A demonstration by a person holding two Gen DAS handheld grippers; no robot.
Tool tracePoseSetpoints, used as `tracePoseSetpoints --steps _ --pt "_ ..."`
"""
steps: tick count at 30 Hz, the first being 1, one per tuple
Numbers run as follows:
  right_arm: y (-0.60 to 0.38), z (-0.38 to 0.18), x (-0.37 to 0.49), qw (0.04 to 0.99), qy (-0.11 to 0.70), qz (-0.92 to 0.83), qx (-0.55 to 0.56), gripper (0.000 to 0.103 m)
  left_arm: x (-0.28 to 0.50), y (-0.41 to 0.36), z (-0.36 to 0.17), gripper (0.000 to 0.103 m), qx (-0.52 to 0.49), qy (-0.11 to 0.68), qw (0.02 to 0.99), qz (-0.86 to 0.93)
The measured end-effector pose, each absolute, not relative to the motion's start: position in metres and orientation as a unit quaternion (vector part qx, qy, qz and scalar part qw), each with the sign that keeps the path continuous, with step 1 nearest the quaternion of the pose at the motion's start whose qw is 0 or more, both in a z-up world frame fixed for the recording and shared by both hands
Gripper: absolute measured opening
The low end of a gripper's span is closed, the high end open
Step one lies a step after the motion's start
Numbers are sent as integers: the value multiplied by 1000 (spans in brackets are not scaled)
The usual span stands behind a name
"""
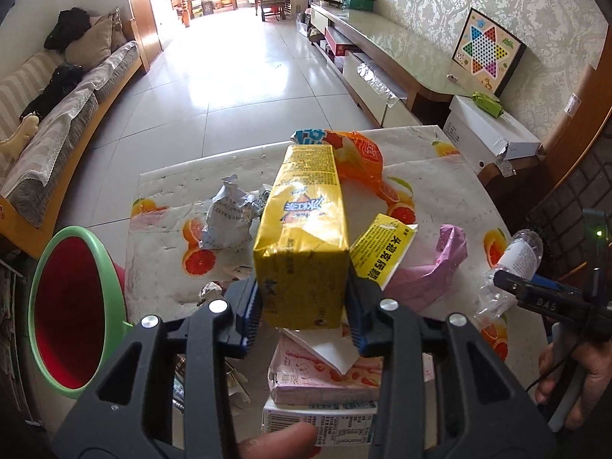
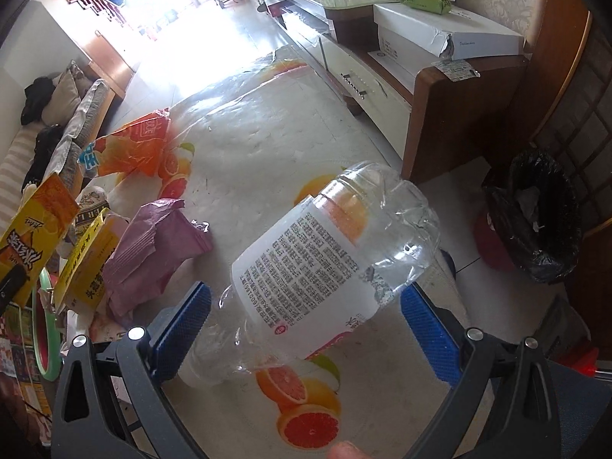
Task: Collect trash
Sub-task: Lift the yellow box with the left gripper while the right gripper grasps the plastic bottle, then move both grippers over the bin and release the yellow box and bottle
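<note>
Left wrist view: the left gripper (image 1: pixel 304 308) is clamped on the near end of a yellow drink carton (image 1: pixel 302 237), lifted above a table (image 1: pixel 172 179) covered in a fruit-print cloth, with a green-rimmed bin (image 1: pixel 67 306) just off the table's left edge. Below the carton, at the near edge, lies a flattened pink carton (image 1: pixel 325 375); a crumpled paper (image 1: pixel 227 214), an orange wrapper (image 1: pixel 359 157), a yellow packet (image 1: pixel 378 248) and a pink bag (image 1: pixel 432 267) litter the middle of the table.

In the right wrist view, the right gripper (image 2: pixel 302 329) has a crushed clear bottle (image 2: pixel 317 267) lying slantwise between its blue pads (image 2: pixel 183 325); the jaws stand wide, and whether they actually pinch the bottle's neck end cannot be told. A black-lined bin (image 2: pixel 535 218) stands on the floor beyond the table's right edge.

The carton looks light and fairly stiff, best held across its flat sides. The bottle looks thin, springy and slippery, so its firmer neck seems the safer hold. Its cap end is hidden low behind the left pad, and glare washes out the far room.
</note>
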State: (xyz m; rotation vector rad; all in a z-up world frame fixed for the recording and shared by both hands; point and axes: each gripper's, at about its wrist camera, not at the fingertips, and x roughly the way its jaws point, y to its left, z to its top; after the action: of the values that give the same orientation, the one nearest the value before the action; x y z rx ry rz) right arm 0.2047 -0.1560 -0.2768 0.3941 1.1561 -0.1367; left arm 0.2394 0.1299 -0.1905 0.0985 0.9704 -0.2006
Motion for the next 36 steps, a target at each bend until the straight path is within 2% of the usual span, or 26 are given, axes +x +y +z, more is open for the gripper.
tracePoseSetpoints --steps 3,7,12,21,28,36 --pt "-152 -284 211 818 544 -55 180 92 233 132 -187 37 50 457 883 -94" --pt "-143 -282 218 821 546 -36 165 64 227 136 -187 37 40 451 887 -92" --pt "-136 -259 211 835 532 -26 140 58 216 145 -177 37 22 437 895 -85" --pt "-93 -173 197 879 470 34 71 58 191 188 -135 37 -5 384 923 -32" --pt "-12 -105 209 901 413 127 25 58 177 258 -119 37 -50 371 926 47" --pt "94 -79 228 893 394 218 -13 58 168 348 -134 37 -101 388 905 145"
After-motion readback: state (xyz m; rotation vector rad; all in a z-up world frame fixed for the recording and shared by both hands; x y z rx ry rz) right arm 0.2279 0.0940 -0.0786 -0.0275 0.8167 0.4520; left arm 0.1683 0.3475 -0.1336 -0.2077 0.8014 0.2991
